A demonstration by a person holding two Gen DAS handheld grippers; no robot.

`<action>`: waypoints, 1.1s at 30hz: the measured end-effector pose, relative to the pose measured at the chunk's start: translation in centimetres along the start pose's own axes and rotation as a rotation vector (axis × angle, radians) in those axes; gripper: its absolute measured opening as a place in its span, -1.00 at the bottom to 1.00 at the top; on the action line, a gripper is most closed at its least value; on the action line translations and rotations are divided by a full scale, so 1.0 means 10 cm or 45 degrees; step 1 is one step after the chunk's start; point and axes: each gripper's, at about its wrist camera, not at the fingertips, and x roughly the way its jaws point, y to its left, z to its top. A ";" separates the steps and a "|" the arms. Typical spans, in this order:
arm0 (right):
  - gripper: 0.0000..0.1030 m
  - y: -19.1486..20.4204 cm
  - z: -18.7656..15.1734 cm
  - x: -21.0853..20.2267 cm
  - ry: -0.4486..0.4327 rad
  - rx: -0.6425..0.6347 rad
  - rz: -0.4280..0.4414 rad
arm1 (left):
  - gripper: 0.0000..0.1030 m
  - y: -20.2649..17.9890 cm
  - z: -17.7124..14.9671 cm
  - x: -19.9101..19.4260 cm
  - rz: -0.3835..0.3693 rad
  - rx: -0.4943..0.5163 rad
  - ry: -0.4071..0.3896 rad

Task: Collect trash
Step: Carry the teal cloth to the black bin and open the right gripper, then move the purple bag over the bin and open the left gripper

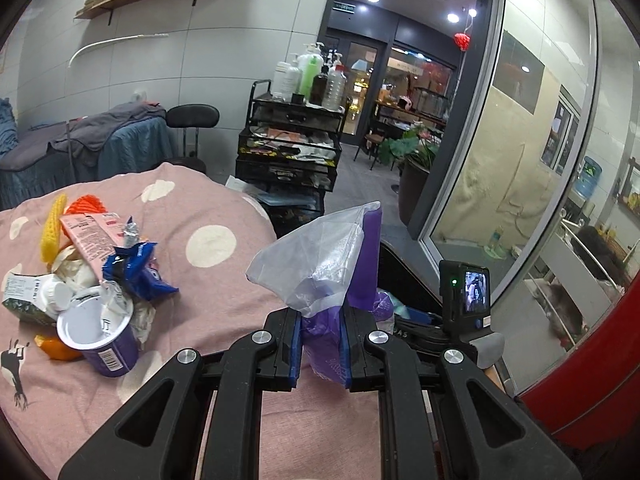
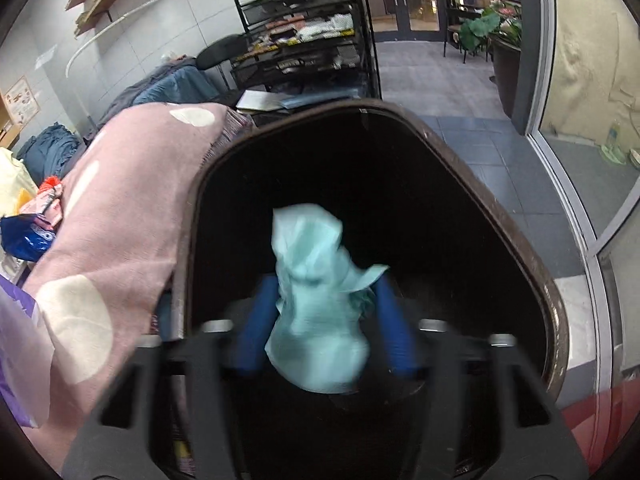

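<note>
Pinching a purple-and-clear plastic wrapper (image 1: 332,280), the left gripper (image 1: 320,344) is holding it upright over the edge of a pink polka-dot blanket (image 1: 208,216); its blue pads are pressing on the wrapper's lower end. Purple print is running along that end, too creased to read.

The right gripper (image 2: 326,332) is standing spread over the mouth of a dark bin (image 2: 500,208), with a pale teal crumpled sheet (image 2: 320,312) sitting between the blue fingers (image 2: 394,328). The view is blurred; the pads are not pressing on the sheet. The bin is sitting just beside the blanket's edge, on grey floor tiles.

The remaining trash is lying heaped on the blanket, left of the wrapper: a purple paper cup (image 1: 100,340) tipped on its side with a barcode showing, a blue snack packet (image 1: 138,268), a pink carton (image 1: 90,236) with small print too fine to read, yellow foam netting (image 1: 52,224), orange foam netting (image 1: 86,204), a white bottle (image 1: 52,294) and crumpled tissue (image 1: 74,268).

A black wire trolley (image 1: 288,152) loaded with pump bottles (image 1: 310,72) is standing beyond the blanket. A small camera screen (image 1: 474,286) is showing at the right of the left view, beside a glass partition (image 1: 520,140).
</note>
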 end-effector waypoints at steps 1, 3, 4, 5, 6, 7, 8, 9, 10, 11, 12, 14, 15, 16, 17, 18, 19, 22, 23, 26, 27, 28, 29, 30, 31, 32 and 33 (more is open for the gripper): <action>0.43 -0.02 -0.03 -0.01 -0.011 0.004 -0.003 | -0.71 -0.02 0.00 0.02 -0.005 0.005 0.009; 0.43 -0.01 -0.08 -0.05 -0.022 0.003 0.001 | -0.71 -0.07 0.00 0.07 -0.017 0.015 0.023; 0.45 -0.02 -0.10 -0.09 -0.031 0.012 0.009 | -0.71 -0.09 0.01 0.10 -0.023 0.022 0.029; 0.50 -0.04 -0.12 -0.14 -0.048 0.027 0.017 | -0.71 -0.12 0.01 0.11 -0.027 0.032 0.034; 0.51 -0.05 -0.13 -0.17 -0.062 0.036 0.021 | -0.71 -0.14 0.02 0.13 -0.031 0.040 0.038; 0.54 -0.06 -0.12 -0.21 -0.083 0.045 0.020 | -0.71 -0.15 0.03 0.15 -0.035 0.044 0.040; 0.57 -0.07 -0.10 -0.24 -0.101 0.050 0.015 | -0.71 -0.17 0.04 0.16 -0.044 0.045 0.043; 0.57 -0.08 -0.11 -0.31 -0.123 0.058 0.009 | -0.71 -0.19 0.06 0.18 -0.053 0.045 0.047; 0.58 -0.10 -0.10 -0.38 -0.150 0.073 0.004 | -0.71 -0.20 0.07 0.21 -0.059 0.045 0.051; 0.58 -0.11 -0.09 -0.43 -0.172 0.088 -0.008 | -0.71 -0.23 0.09 0.23 -0.057 0.048 0.050; 0.59 -0.14 -0.07 -0.49 -0.197 0.105 -0.026 | -0.71 -0.25 0.12 0.26 -0.058 0.052 0.051; 0.60 -0.21 -0.03 -0.62 -0.241 0.147 -0.052 | -0.71 -0.30 0.17 0.33 -0.077 0.053 0.065; 0.60 -0.26 -0.02 -0.68 -0.263 0.172 -0.064 | -0.71 -0.32 0.20 0.38 -0.086 0.054 0.075; 0.60 -0.31 0.00 -0.75 -0.286 0.197 -0.077 | -0.71 -0.33 0.21 0.41 -0.091 0.056 0.083; 0.63 -0.35 0.00 -0.81 -0.304 0.216 -0.088 | -0.71 -0.36 0.23 0.47 -0.100 0.059 0.098; 0.67 -0.40 0.02 -0.87 -0.329 0.236 -0.102 | -0.71 -0.37 0.24 0.50 -0.110 0.060 0.112; 0.73 -0.43 0.04 -0.90 -0.346 0.241 -0.117 | -0.71 -0.39 0.25 0.54 -0.111 0.065 0.122; 0.73 -0.53 0.09 -0.93 -0.373 0.242 -0.225 | -0.71 -0.45 0.25 0.65 -0.107 0.081 0.138; 0.73 -0.58 0.09 -0.93 -0.368 0.250 -0.254 | -0.71 -0.46 0.26 0.68 -0.108 0.079 0.141; 0.73 -0.76 0.07 -0.94 -0.360 0.314 -0.289 | -0.71 -0.51 0.30 0.76 -0.088 0.096 0.140; 0.73 -0.81 0.06 -0.95 -0.361 0.335 -0.289 | -0.71 -0.53 0.31 0.79 -0.081 0.101 0.143; 0.73 -0.84 0.06 -0.96 -0.363 0.343 -0.292 | -0.71 -0.54 0.31 0.84 -0.070 0.108 0.148; 0.73 -0.86 0.06 -0.98 -0.368 0.348 -0.296 | -0.71 -0.56 0.32 0.90 -0.053 0.118 0.154; 0.73 -0.88 0.06 -0.99 -0.377 0.350 -0.299 | -0.71 -0.57 0.33 0.94 -0.039 0.126 0.159; 0.73 -0.89 0.06 -1.01 -0.385 0.351 -0.301 | -0.71 -0.58 0.33 1.01 -0.026 0.132 0.171; 0.73 -0.90 0.06 -1.03 -0.394 0.353 -0.303 | -0.71 -0.60 0.34 1.07 -0.016 0.135 0.185; 0.73 -0.91 0.07 -1.05 -0.401 0.355 -0.303 | -0.71 -0.61 0.33 1.11 -0.007 0.140 0.196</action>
